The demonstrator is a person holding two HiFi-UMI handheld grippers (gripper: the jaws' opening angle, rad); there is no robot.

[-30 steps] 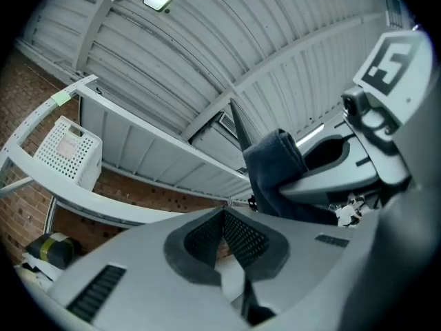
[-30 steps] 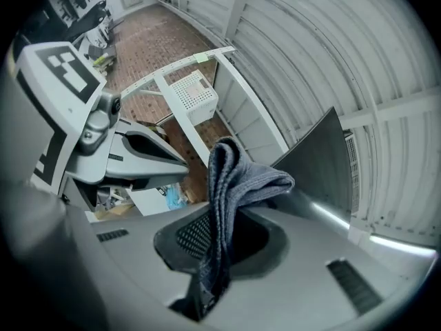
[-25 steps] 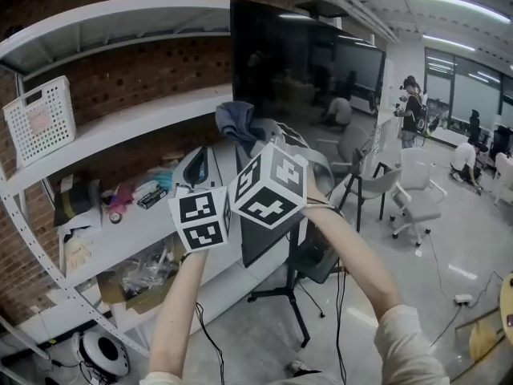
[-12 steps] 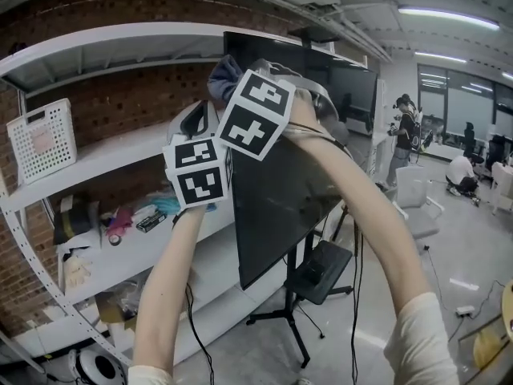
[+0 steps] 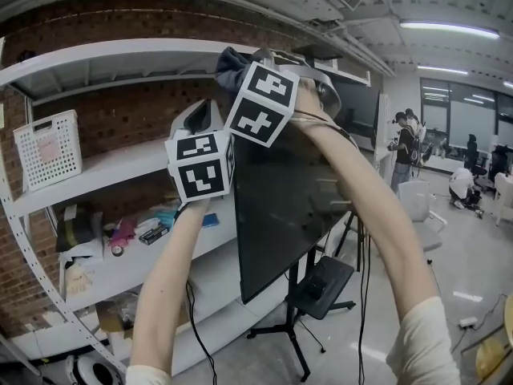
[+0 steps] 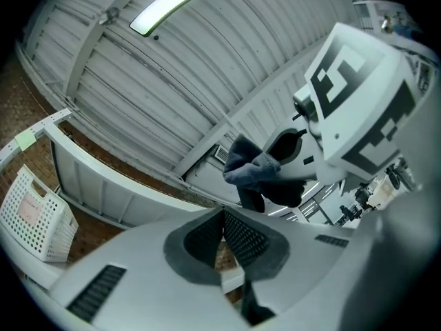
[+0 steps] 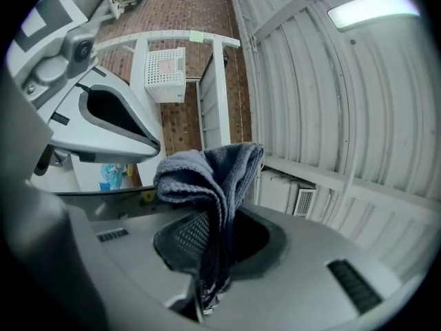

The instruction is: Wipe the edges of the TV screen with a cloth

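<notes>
The dark TV screen (image 5: 288, 207) stands on a wheeled stand, seen at an angle in the head view. Both of my arms are raised to its upper left corner. My right gripper (image 5: 250, 58) is shut on a folded blue-grey cloth (image 5: 230, 64), held at the top corner of the screen. In the right gripper view the cloth (image 7: 210, 174) bulges out from between the right gripper (image 7: 212, 248) pads. My left gripper (image 5: 200, 123) hangs just left of and below it, shut on nothing. In the left gripper view the left gripper (image 6: 222, 236) has its pads touching, and the cloth (image 6: 253, 172) shows beyond them.
White wall shelves run along the brick wall at left, with a white basket (image 5: 48, 147) on the middle shelf and clutter (image 5: 136, 231) on the lower one. The TV stand (image 5: 321, 283) has cables hanging. People (image 5: 405, 147) and office chairs are at the far right.
Both grippers rose from mid-height of the screen to its top corner, the cloth going up with the right one. The head view tilted upward.
</notes>
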